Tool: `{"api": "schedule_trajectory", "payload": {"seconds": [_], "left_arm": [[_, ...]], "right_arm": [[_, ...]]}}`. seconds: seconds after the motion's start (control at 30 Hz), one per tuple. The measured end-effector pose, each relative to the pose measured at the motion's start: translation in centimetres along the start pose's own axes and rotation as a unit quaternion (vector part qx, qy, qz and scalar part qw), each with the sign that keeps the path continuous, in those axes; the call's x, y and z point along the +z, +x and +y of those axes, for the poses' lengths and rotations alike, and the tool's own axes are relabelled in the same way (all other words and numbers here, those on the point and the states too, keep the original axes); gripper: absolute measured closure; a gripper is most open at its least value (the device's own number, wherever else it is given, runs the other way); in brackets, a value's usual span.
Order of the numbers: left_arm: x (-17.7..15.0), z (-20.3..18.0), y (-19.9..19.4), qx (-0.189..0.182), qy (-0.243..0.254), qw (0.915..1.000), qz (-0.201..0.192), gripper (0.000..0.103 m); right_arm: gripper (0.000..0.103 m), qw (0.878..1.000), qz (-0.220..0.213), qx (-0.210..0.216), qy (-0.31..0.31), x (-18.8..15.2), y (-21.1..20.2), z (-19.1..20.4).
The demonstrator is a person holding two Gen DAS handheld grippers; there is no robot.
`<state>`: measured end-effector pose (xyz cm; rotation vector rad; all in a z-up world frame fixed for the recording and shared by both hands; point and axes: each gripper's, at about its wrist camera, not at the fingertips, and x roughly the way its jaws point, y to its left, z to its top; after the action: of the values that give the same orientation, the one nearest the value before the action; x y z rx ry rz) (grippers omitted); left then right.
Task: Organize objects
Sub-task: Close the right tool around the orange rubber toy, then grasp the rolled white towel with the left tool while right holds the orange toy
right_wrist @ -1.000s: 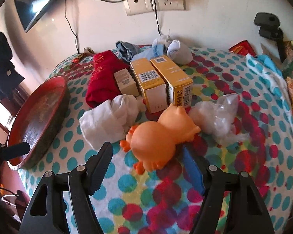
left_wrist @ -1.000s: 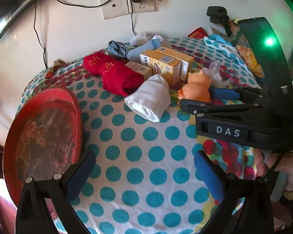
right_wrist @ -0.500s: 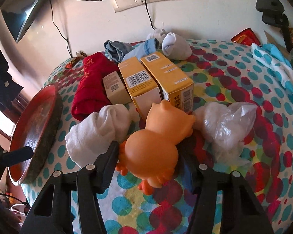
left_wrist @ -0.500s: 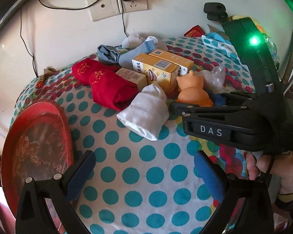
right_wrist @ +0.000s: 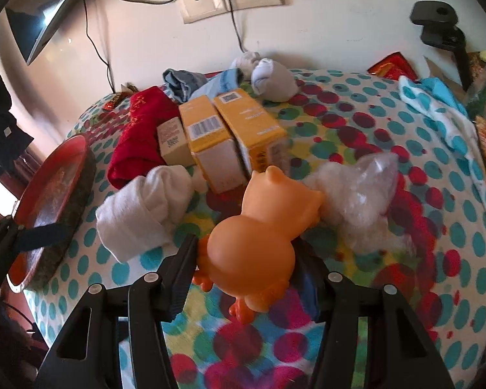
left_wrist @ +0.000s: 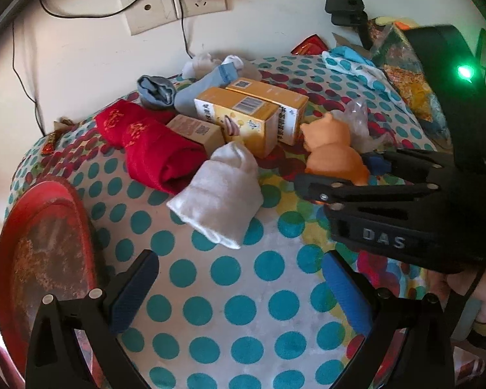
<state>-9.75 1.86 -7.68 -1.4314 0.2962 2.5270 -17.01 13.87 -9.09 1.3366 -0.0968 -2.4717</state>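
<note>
An orange rubber animal toy (right_wrist: 259,227) sits between the fingers of my right gripper (right_wrist: 246,246), and both pads press on its round body. In the left wrist view the same toy (left_wrist: 333,159) shows in the right gripper (left_wrist: 337,175), just above the dotted cloth. My left gripper (left_wrist: 238,265) stands open over bare cloth, nothing between its fingers, a little short of a rolled white sock (left_wrist: 220,191). Behind that lie a red towel roll (left_wrist: 152,149), two yellow cartons (left_wrist: 243,116) and a small beige box (left_wrist: 194,131).
A red round tray (left_wrist: 42,259) rests at the table's left edge. A crumpled clear plastic bag (right_wrist: 363,188) lies right of the toy. Rolled blue and grey socks (right_wrist: 272,77) sit near the wall. Snack packets and a dotted cloth heap crowd the far right.
The right gripper's jaws closed in from either side of the orange toy and now press on it. The left gripper drifted a little toward the pile and the right gripper.
</note>
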Motion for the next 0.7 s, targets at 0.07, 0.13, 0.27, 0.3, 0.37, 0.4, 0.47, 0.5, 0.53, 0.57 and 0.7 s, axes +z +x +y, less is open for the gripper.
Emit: {"api": "schedule_trajectory", "payload": {"seconds": [0.07, 0.13, 0.27, 0.3, 0.37, 0.4, 0.47, 0.5, 0.53, 0.57, 0.7], "left_arm": [[0.2, 0.1, 0.2, -0.006, -0.001, 1.0, -0.005, 0.0], [0.3, 0.2, 0.2, -0.011, -0.003, 0.9999, -0.01, 0.0], [0.8, 0.8, 0.5, -0.031, -0.005, 0.9992, -0.023, 0.0], [1.0, 1.0, 0.6, -0.034, -0.004, 0.9991, -0.025, 0.0], [1.4, 1.4, 1.0, -0.031, -0.008, 0.9992, -0.026, 0.0], [1.6, 1.7, 1.2, -0.033, -0.01, 0.9991, -0.027, 0.0], [2.0, 2.4, 1.8, -0.045, -0.02, 0.9985, -0.024, 0.0], [2.1, 2.6, 2.1, -0.052, -0.024, 0.9981, -0.021, 0.0], [2.2, 2.9, 2.4, -0.055, -0.029, 0.9979, -0.019, 0.0], [2.4, 3.2, 2.9, -0.055, -0.034, 0.9978, -0.015, 0.0], [2.5, 3.5, 4.1, -0.055, -0.043, 0.9975, -0.004, 0.0]], "right_arm": [[0.05, 1.0, 0.0, -0.007, 0.0, -0.2, -0.3, -0.5], [0.05, 1.0, -0.003, -0.011, 0.002, -0.6, -0.7, -1.2], [0.05, 1.0, -0.008, -0.013, 0.011, -1.1, -1.4, -2.3], [0.05, 1.0, -0.01, -0.012, 0.013, -1.3, -1.5, -2.5], [0.05, 1.0, -0.014, -0.009, 0.018, -1.4, -1.6, -2.8], [0.05, 1.0, -0.015, -0.006, 0.02, -1.4, -1.6, -2.8], [0.05, 1.0, -0.019, -0.002, 0.023, -1.4, -1.6, -2.9], [0.05, 1.0, -0.02, -0.001, 0.024, -1.4, -1.6, -3.0], [0.05, 0.999, -0.021, 0.001, 0.024, -1.4, -1.5, -3.0], [0.05, 0.999, -0.022, 0.002, 0.025, -1.4, -1.5, -3.0], [0.049, 0.999, -0.026, 0.009, 0.026, -1.5, -1.6, -3.2]]}}
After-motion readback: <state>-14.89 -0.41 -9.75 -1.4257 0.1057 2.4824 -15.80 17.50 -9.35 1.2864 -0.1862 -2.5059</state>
